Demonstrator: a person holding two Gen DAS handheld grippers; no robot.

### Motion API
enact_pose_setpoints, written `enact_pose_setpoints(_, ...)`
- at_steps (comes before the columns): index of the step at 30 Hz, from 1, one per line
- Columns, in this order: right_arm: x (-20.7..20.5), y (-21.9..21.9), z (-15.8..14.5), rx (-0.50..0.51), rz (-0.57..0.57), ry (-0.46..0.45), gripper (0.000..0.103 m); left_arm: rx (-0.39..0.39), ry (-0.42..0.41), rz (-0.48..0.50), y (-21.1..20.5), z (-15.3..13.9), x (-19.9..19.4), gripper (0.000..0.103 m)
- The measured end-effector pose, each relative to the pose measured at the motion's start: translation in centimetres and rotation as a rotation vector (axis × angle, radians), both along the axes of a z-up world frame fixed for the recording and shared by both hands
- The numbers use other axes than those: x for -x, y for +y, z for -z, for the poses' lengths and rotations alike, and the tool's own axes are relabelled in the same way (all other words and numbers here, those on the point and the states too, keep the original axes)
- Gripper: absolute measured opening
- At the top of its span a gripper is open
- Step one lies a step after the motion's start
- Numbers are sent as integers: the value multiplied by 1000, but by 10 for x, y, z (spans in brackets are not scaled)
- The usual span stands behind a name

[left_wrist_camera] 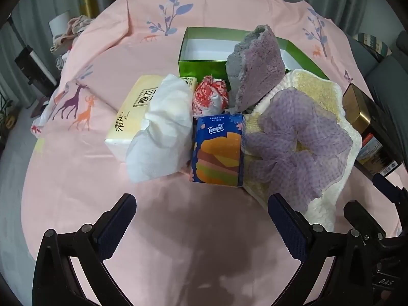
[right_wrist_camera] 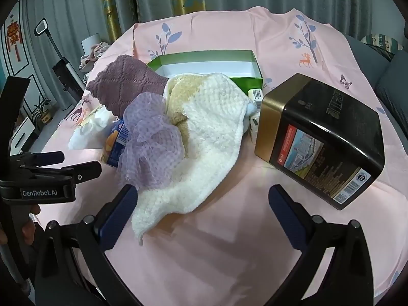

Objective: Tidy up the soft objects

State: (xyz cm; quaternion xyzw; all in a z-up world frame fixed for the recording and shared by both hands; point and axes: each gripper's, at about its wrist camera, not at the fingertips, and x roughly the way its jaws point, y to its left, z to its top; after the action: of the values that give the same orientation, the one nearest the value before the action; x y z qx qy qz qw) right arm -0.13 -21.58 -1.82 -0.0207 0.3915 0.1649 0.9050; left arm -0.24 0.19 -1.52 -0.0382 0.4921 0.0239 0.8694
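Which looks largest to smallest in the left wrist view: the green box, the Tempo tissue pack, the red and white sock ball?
1. green box, although it lies farthest away.
2. Tempo tissue pack, nearest the camera, so its apparent size is flattered.
3. red and white sock ball, clearly smallest.

We see a heap of soft things on the pink sheet, in front of an open green cardboard box (left_wrist_camera: 204, 65). A fluffy cream-and-yellow towel (right_wrist_camera: 211, 137) sprawls flat, with a lilac mesh bath puff (left_wrist_camera: 298, 142) lying on it. A mauve-and-grey plush cloth (left_wrist_camera: 255, 68) stands propped up against the box. Beside it sit a red-and-white knitted ball (left_wrist_camera: 210, 97), a crumpled white tissue (left_wrist_camera: 160, 130), a yellow tissue pack (left_wrist_camera: 132, 112) and an upright blue Tempo tissue packet (left_wrist_camera: 219, 150).
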Motion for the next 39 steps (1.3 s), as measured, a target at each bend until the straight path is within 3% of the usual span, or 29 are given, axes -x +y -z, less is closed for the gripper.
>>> enact_pose_setpoints(19,1,0,-3,8,-1,-10,102,20,-8,15,-1,-1,0,103)
enact_pose_setpoints(29,2,-1,-3,2,-2,-12,102,95,-28,34,3,-5,1,103)
enact_pose_setpoints(39,2,-1,-3,19,8,-11,102,115,-24,49,1,-3,1,103)
